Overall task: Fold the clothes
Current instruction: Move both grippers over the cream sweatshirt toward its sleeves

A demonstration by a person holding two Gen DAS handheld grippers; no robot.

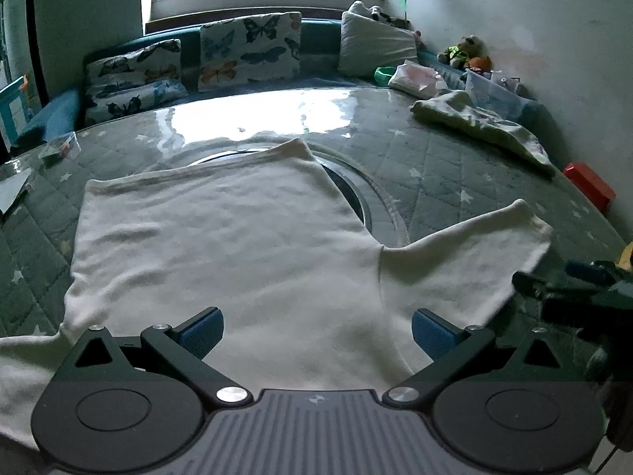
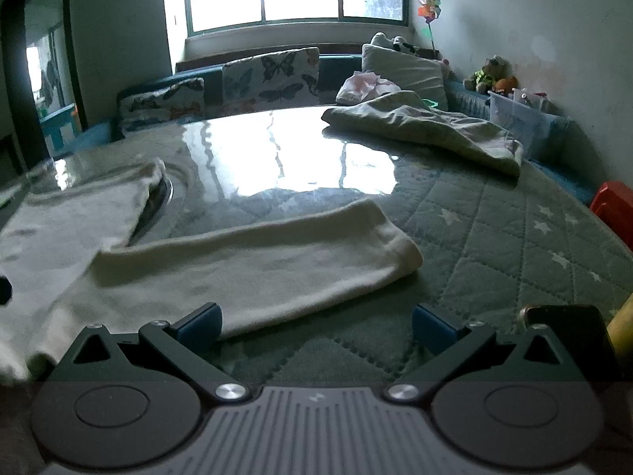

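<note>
A white long-sleeved top (image 1: 221,253) lies flat on the green quilted table, hem toward the far side. Its right sleeve (image 1: 474,261) points out to the right. My left gripper (image 1: 317,330) is open and empty, just above the top's near edge by the shoulders. My right gripper (image 2: 316,328) is open and empty over the near edge of that sleeve (image 2: 253,265), its left finger (image 2: 199,326) at the sleeve's lower edge. The right gripper also shows in the left wrist view (image 1: 573,285) beside the sleeve's cuff. The collar is hidden under the left gripper.
A second pale garment (image 2: 427,130) lies crumpled at the far right of the table (image 2: 494,237). A round metal ring (image 1: 364,198) is set in the table's middle, partly under the top. A red box (image 1: 589,186), clear bin (image 2: 518,118) and butterfly cushions (image 1: 249,51) lie beyond.
</note>
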